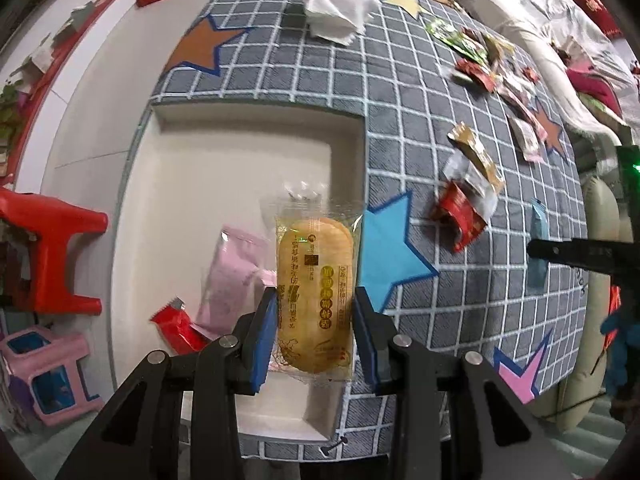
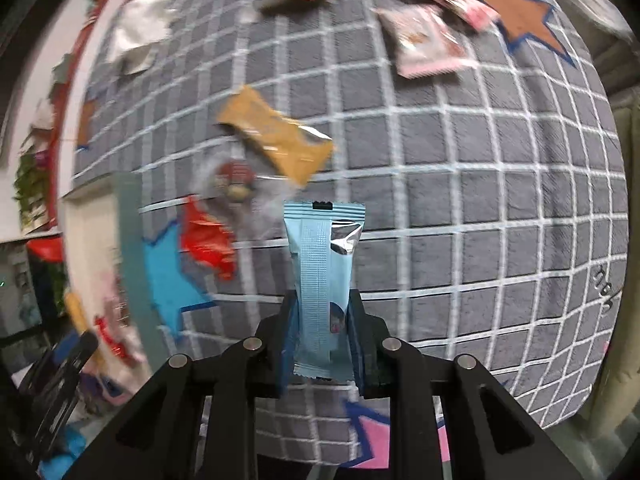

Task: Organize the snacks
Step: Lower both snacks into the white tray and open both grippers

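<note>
Snacks are partly sorted, no more than that. The left tongs (image 1: 314, 332) pinch a clear-wrapped, golden oval rice cracker (image 1: 314, 280) by its two long sides, and it hangs above the near right part of the shallow white rectangular tray (image 1: 240, 120) sunk at the left edge of the grey, white-gridded cloth (image 1: 420, 140) that covers the table. Two packets already lie in the tray: a pale pink pouch (image 1: 236, 276) and a small red wrapper (image 1: 176, 326), both toward its near side.

The right tongs (image 2: 323, 332) are pressed together on a slim light-blue foil stick pack (image 2: 320, 280), held upright by its lower half and lifted clear of the cloth (the blur in this view suggests the hand is in motion). In the left view the pack shows as a blue sliver at the far right, well apart from the tray.

Much is left on the cloth. Just right of the blue star patch (image 1: 390, 248) sit a red foil packet (image 1: 460, 216) and a gold-tan packet (image 1: 478, 156), touching or overlapping. Further off lies a scatter of green, red and pink wrappers (image 1: 496, 68), plus a crumpled white paper napkin (image 1: 336, 4) at the far end.

So two items are in, two are in transit, and most of the pile is still waiting; judged by that, the job is in its early part.
</note>
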`<state>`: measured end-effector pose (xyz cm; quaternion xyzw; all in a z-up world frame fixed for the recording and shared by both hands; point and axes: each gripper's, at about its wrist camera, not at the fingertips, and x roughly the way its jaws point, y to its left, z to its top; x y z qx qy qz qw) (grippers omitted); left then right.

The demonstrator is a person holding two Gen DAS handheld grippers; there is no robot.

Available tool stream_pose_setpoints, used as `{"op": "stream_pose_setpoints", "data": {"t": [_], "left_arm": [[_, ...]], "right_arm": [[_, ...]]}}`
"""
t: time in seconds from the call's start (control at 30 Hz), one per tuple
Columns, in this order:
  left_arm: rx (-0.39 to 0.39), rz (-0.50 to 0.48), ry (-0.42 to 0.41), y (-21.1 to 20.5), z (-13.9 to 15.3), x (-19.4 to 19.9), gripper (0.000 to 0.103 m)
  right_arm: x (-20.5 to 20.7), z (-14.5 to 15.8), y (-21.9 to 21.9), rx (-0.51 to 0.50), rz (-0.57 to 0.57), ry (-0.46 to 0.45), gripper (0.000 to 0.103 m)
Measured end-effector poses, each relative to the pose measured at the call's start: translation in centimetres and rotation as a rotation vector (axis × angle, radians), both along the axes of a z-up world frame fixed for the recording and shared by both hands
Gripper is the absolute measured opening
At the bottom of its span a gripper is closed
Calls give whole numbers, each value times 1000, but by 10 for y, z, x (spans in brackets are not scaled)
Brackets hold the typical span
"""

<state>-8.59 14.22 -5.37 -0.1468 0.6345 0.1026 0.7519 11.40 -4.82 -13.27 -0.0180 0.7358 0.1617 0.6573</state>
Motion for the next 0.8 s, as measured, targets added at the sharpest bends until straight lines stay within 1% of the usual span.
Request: {"op": "stream_pose_setpoints", "data": {"t": [0.23,0.33,0.37,0.6,0.8], "left_arm": [[5,45,-4,21,1,-5,40],[2,64,-5,31,0,-8,40],[5,68,-5,34,0,-9,40],[9,114,3,59,-6,-17,40],[10,135,26,71,-15,-26,40]], "right_arm": [[-5,19,80,99,117,5,25],[-9,24,109,122,180,7,25],[-10,28,111,127,195,8,25],[-24,23,174,157,293,26,25],[-37,7,209,156,345,62,25]]}}
